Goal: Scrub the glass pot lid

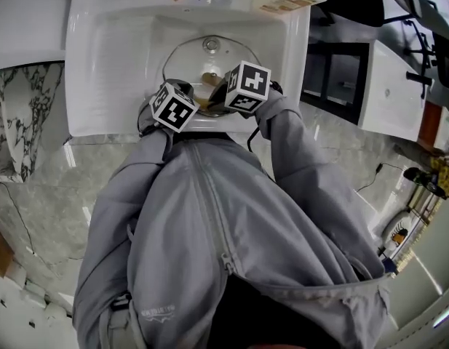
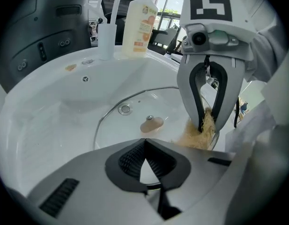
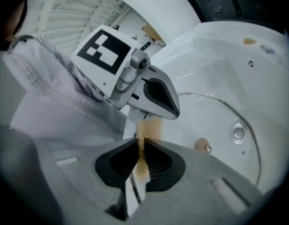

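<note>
Pinching the near rim of the glass pot lid (image 2: 118,128), the left gripper (image 2: 144,146) is holding its jaws almost closed. The pad tips are meeting, and the rim is sitting in the small wedge of gap behind them. Just beside it, the right gripper (image 3: 140,146) is clamping a tan fibrous scrubber (image 3: 148,125) with its jaws tight together, and the scrubber is pressing on the lid's edge next to the left gripper. The lid is sitting in the basin of the white sink (image 2: 46,111), with its tan knob (image 2: 151,123) showing at the middle. Farther back, a pale soap bottle (image 2: 140,22) is standing upright on the sink's rear ledge.
</note>
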The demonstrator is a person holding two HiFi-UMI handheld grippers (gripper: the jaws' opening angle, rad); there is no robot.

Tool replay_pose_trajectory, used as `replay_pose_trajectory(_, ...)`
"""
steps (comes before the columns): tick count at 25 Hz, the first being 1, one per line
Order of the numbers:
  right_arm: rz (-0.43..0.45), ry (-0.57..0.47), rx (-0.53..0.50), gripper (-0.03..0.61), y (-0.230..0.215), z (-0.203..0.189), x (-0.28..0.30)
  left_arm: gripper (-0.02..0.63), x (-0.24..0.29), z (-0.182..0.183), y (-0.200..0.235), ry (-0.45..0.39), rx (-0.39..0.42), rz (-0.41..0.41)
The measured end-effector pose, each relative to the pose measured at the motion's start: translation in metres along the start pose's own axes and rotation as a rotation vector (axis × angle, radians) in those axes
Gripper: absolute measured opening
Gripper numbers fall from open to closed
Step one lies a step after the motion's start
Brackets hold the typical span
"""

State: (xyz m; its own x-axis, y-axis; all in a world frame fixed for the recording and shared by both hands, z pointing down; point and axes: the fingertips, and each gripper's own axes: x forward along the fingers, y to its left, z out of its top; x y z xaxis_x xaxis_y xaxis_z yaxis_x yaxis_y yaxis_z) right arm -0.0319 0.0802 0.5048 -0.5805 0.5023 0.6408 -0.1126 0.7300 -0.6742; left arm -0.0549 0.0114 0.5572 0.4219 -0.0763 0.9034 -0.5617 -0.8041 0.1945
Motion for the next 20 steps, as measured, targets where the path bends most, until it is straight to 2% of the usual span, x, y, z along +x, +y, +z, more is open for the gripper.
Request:
replay_pose_trajectory(3, -0.035, -0.133, 0.086, 0.032, -0.002, 0.009, -0.008, 0.006, -0.004, 0.006, 0.003, -0.044, -0.024, 0.0)
replay_pose_trajectory(6, -0.155, -0.303, 0.151, 0.032, -0.004, 0.014, -0.031, 0.008, -0.016, 0.014, 0.009, -0.117, -0.04, 0.025)
replay_pose_trajectory(9, -0.366, -0.477, 0.169, 0.032, -0.01, 0.019, -0.066, 0.008, -0.037, 0.029, 0.014, -0.221, -0.034, 0.059)
replay_pose_trajectory(12, -0.587, -0.577, 0.131, 0.032, -0.009, 0.02, -0.095, 0.008, -0.06, 0.052, 0.013, -0.349, -0.016, 0.081)
replay_pose_trajectory(14, -0.7, -0.633, 0.097, 0.032, -0.002, 0.021, -0.111, 0.008, -0.073, 0.066, 0.008, -0.433, -0.001, 0.081)
replay_pose_trajectory(17, -0.841, -0.711, 0.06, 0.032, 0.009, 0.022, -0.131, 0.008, -0.09, 0.086, -0.008, -0.527, 0.059, 0.062)
replay_pose_trajectory(20, -0.961, -0.776, 0.068, 0.032, 0.017, 0.014, -0.15, 0.008, -0.093, 0.103, -0.037, -0.566, 0.176, 0.002)
